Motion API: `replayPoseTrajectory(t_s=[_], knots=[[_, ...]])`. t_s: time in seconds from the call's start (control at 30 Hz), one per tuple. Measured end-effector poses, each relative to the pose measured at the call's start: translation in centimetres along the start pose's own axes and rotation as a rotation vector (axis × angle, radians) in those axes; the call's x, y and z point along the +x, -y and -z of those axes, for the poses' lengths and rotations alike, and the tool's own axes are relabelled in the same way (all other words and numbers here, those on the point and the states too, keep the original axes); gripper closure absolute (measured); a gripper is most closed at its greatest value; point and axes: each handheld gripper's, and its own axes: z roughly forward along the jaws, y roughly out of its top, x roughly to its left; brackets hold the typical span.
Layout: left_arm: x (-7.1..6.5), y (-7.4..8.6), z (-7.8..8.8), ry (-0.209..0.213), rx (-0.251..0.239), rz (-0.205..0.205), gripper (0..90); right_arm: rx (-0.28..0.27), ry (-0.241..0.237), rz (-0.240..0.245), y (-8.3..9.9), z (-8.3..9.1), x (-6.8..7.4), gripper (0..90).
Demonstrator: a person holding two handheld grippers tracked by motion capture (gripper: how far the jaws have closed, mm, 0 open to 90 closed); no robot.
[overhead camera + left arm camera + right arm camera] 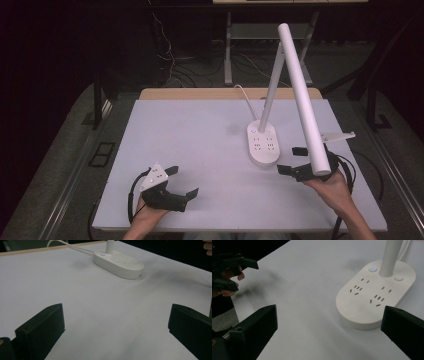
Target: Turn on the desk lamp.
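A white desk lamp stands on the right half of the white table (200, 150). Its oval base (262, 142) carries several sockets, and its long tube head (305, 100) slants down over my right hand. My right gripper (290, 160) is open just right of the base, jaws pointing left at it. In the right gripper view the base (374, 292) lies between and beyond the wide-apart jaws of that gripper (327, 325), with a small blue-lit button (372, 269) beside the stem. My left gripper (185, 181) is open near the front left, holding nothing; its view (115, 327) shows the base (117, 262) far ahead.
The lamp's white cable (245, 97) runs off the table's back edge. A wooden strip (200, 93) borders the far side. Dark floor, cables and metal stand legs (228, 50) lie behind the table. My left gripper (234, 270) appears at the top left of the right gripper view.
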Motion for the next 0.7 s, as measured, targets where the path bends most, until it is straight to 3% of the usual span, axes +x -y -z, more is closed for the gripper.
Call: replayPoseTrajectory(t_s=[0.2,0.7], knots=[[0.0,0.0,0.0,-0.001,0.000,0.000,0.0,0.001,0.002,0.018,-1.4,0.0,-0.5,0.1],[0.1,0.0,0.0,-0.001,-0.001,0.003,0.0,0.022,0.006,0.010,-3.8,-1.1,-2.4,0.2]])
